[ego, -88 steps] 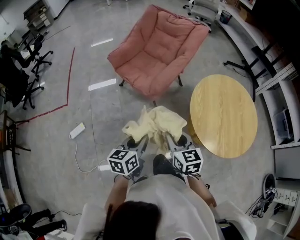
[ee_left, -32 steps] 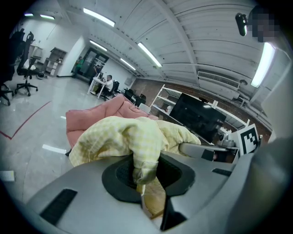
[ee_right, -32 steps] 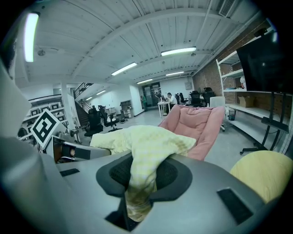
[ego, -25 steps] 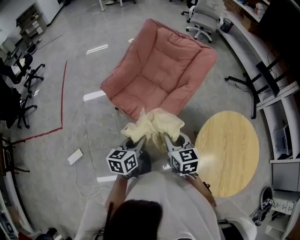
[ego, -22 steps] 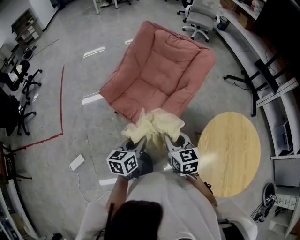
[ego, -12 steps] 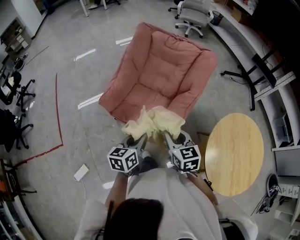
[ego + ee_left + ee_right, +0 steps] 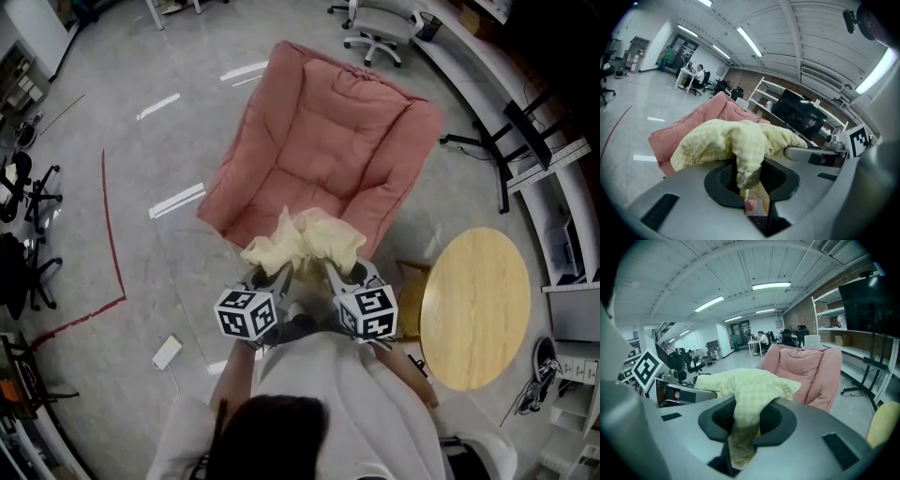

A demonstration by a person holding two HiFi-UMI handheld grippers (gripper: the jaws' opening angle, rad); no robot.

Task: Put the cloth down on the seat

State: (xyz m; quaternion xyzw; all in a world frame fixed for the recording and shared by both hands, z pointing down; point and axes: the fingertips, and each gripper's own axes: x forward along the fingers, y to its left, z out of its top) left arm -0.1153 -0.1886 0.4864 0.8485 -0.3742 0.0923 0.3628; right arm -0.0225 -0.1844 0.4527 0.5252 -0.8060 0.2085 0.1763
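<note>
Both the left tongs (image 7: 270,279) and right tongs (image 7: 336,274) pinch the yellow checked cloth (image 7: 305,242). Best carry it well over the pink armchair's seat (image 7: 314,155) before lowering.

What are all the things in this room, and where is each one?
armchair: one, pink, on the floor ahead
cloth: one, pale yellow check, held up at the armchair's front edge
table: one, round, light wood, on the right
office chair: one, white, beyond the armchair
power strip: one, white, on the floor at left
tape line: one, red, on the floor at left
left gripper: one, grey, shut on the cloth
right gripper: one, grey, shut on the cloth
</note>
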